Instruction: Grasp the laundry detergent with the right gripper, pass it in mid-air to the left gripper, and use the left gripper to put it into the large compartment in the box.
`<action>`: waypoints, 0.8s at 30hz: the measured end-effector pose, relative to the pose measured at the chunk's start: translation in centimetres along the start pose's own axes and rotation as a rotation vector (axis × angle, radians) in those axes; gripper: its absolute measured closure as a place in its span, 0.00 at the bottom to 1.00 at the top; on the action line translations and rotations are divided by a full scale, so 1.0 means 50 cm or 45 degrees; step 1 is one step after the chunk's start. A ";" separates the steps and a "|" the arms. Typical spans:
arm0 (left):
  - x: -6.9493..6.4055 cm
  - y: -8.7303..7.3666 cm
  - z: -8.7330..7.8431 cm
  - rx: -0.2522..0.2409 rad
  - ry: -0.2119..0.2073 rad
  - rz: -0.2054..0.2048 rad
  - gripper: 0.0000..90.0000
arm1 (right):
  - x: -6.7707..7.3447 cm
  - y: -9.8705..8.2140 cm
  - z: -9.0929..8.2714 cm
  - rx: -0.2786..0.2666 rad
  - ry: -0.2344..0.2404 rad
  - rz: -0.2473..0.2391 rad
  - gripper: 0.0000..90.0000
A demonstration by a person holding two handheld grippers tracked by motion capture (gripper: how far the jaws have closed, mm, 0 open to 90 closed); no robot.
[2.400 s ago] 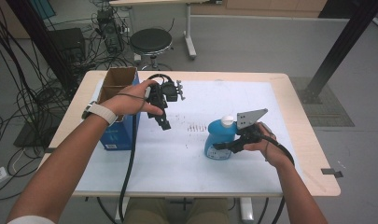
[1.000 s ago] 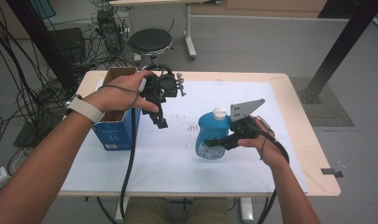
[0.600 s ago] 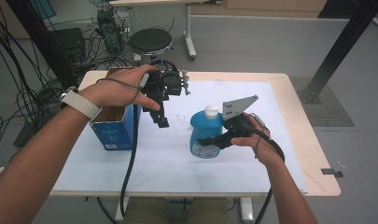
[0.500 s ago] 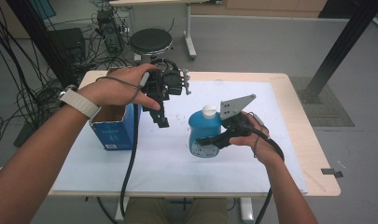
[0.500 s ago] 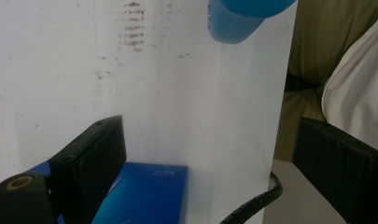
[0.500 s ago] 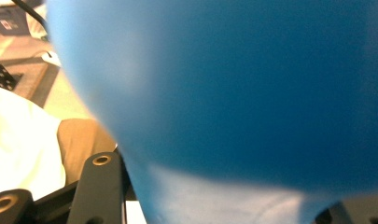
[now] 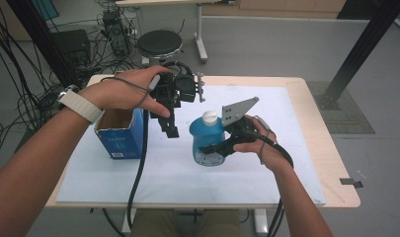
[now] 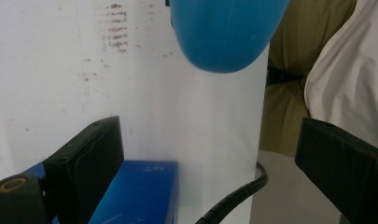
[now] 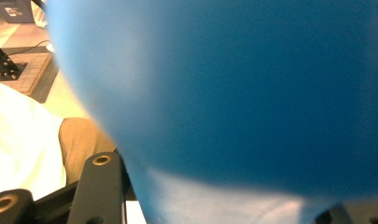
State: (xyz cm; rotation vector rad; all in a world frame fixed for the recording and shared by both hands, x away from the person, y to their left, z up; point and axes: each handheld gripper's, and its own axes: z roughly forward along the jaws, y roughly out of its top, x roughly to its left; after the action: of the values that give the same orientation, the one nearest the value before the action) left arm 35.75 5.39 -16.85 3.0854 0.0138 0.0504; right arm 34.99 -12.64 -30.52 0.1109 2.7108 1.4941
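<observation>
The right tool (image 7: pixel 213 148) is clamped on the blue bottle (image 7: pixel 207 140), holding it upright above the white worktop (image 7: pixel 237 177). The left tool (image 7: pixel 169 126), its jaws just opened wide with nothing between them, hangs beside the blue box (image 7: pixel 119 140).

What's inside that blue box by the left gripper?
From the high view, the open-topped blue box shows brown inner walls and nothing sticking out. The left hand and the box's near wall hide its floor, so it may hold something.

Even soft light, close-ups perhaps blurred
</observation>
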 end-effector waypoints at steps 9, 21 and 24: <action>-0.010 -0.002 -0.010 -0.013 0.005 0.009 0.09 | 0.000 0.018 0.025 -0.005 0.014 -0.015 0.48; -0.008 0.010 -0.012 -0.002 -0.007 0.008 0.09 | -0.005 0.027 0.054 0.006 0.046 -0.010 0.49; -0.008 0.015 -0.011 -0.004 -0.007 0.014 0.09 | -0.005 0.030 0.057 -0.001 0.056 -0.003 0.49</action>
State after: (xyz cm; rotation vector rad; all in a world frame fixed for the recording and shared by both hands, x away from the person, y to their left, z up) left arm 35.35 4.65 -16.27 3.0829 -0.0036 0.0422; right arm 35.52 -9.46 -30.80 0.0754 2.7426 1.5150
